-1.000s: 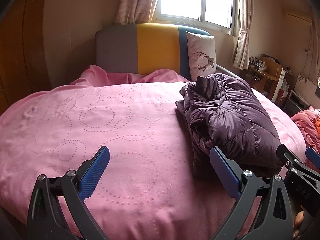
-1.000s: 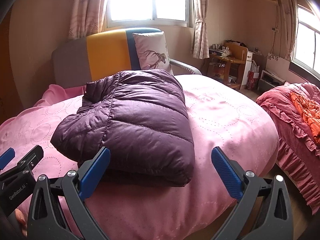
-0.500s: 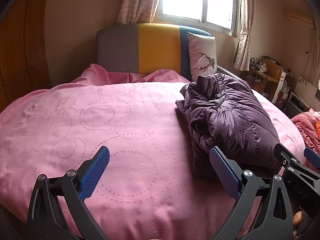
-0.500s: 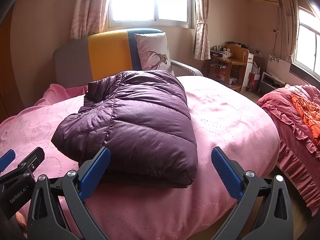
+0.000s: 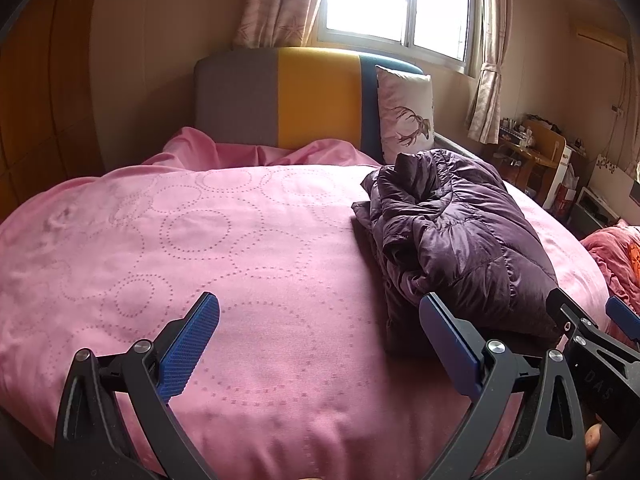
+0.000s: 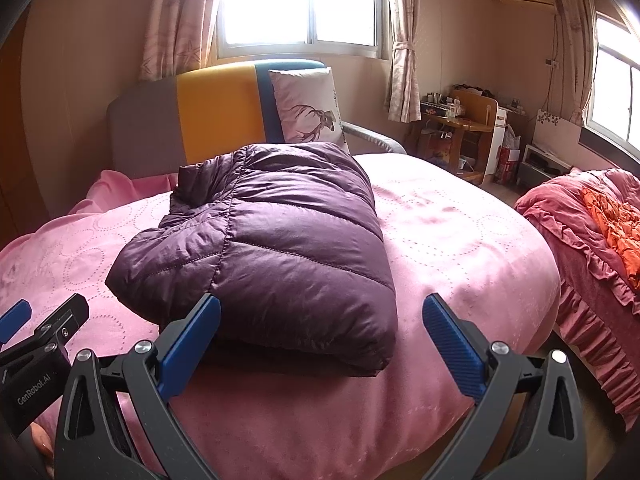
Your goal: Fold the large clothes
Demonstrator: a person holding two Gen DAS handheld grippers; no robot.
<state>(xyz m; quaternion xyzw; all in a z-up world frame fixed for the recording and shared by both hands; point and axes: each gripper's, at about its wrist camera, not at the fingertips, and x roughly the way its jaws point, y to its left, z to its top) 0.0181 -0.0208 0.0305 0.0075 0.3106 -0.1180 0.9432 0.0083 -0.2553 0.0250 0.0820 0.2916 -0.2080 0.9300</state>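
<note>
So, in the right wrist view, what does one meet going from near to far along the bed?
right tool → purple down jacket → deer pillow → window

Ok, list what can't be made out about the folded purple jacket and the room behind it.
- Purple jacket: its underside and inner folds are hidden by its own top layer in both wrist views.
- Jacket's near right corner, left wrist view: covered by the right gripper.
- Desk: the items on it are too small to name.
- Window: overexposed, nothing outside shows.
</note>
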